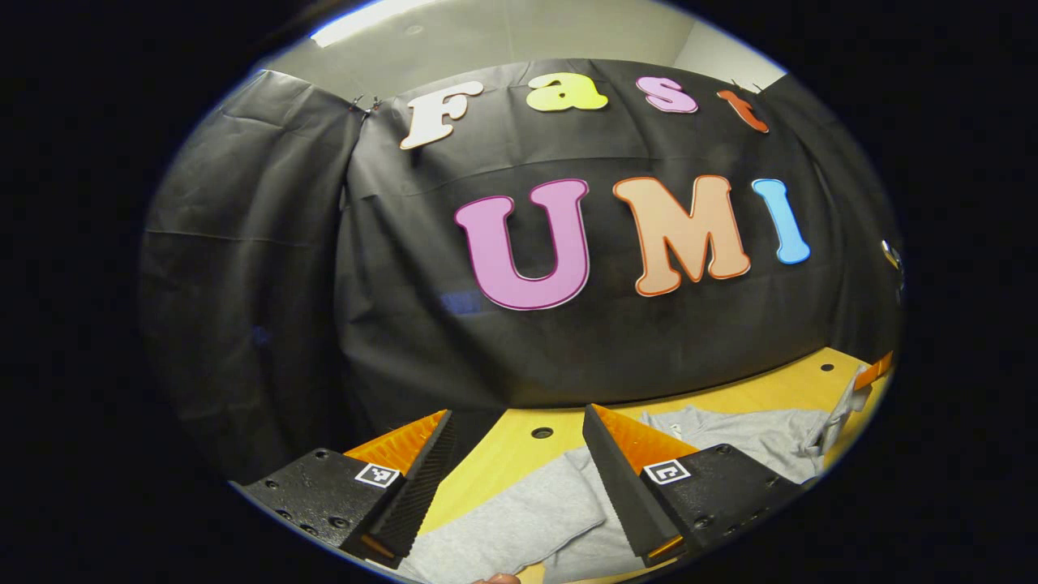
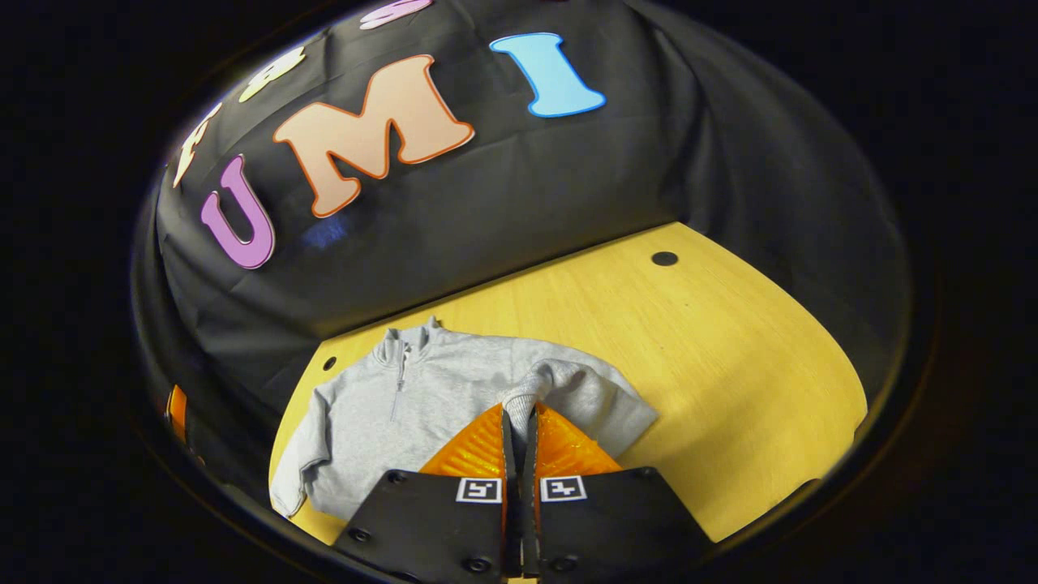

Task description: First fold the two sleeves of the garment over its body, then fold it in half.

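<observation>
Clearly the right hand-held gripper [image 2: 519, 422] is closed on the cuff of the right sleeve [image 2: 568, 385], lifting it in a hump over the grey garment [image 2: 422, 397], which lies flat on the yellow worktop [image 2: 730, 357] with its collar toward the wall. The left hand-held gripper [image 1: 519, 454] hangs wide apart above the other sleeve [image 1: 519, 519], holding nothing. The pinch looks thin, so the cuff may slip out mid-carry, and the sleeve would then drop crooked. Pulling too hard could drag the whole body sideways, since nothing pins it down.
</observation>
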Demonstrator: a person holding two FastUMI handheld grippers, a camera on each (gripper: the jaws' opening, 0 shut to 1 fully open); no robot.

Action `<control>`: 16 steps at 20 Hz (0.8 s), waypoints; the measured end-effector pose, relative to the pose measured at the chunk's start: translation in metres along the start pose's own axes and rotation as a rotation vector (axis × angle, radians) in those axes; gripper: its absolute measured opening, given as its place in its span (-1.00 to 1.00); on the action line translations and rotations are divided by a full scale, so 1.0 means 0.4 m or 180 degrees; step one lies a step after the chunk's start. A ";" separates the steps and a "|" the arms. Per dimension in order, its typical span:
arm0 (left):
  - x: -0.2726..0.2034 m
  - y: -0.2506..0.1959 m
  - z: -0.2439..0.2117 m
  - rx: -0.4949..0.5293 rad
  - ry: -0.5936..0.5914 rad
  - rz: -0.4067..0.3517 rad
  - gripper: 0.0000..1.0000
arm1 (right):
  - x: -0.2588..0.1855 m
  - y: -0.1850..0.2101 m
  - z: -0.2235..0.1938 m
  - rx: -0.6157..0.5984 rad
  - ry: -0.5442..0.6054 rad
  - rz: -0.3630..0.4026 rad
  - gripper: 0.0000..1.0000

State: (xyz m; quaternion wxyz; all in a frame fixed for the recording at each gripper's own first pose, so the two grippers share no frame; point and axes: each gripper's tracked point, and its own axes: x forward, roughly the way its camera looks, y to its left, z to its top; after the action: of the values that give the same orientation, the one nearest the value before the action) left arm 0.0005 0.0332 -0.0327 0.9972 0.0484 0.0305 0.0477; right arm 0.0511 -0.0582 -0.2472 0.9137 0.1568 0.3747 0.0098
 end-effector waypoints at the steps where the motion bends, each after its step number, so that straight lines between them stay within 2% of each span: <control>1: -0.001 0.018 -0.001 -0.0002 0.0005 0.0045 0.85 | 0.014 0.025 0.006 -0.0031 0.0001 0.0039 -0.94; 3: -0.008 0.051 -0.009 -0.0007 0.0022 0.0139 0.90 | 0.036 0.073 0.019 -0.0071 -0.0004 0.0130 -0.94; 4: -0.010 0.065 -0.011 -0.0012 0.0031 0.0181 0.86 | 0.048 0.098 0.027 -0.0087 -0.0010 0.0176 -0.98; 8: -0.022 0.114 -0.021 -0.0022 0.0046 0.0318 0.85 | 0.094 0.194 0.055 -0.0067 -0.0036 0.0350 -0.94; 10: -0.027 0.136 -0.028 -0.0024 0.0067 0.0375 0.90 | 0.119 0.245 0.053 -0.0083 0.0004 0.0433 -0.94; 11: -0.029 0.148 -0.035 -0.0026 0.0085 0.0402 0.85 | 0.127 0.270 0.049 -0.0120 0.0009 0.0474 -0.94; 16: -0.045 0.210 -0.050 -0.0013 0.0122 0.0544 0.85 | 0.173 0.403 0.039 -0.0260 0.0037 0.0687 -0.94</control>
State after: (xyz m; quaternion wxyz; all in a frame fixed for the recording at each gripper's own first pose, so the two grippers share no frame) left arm -0.0265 0.1163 -0.0430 0.9888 0.0479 0.0453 0.1336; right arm 0.1279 0.1000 -0.2365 0.9108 0.1588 0.3603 0.1242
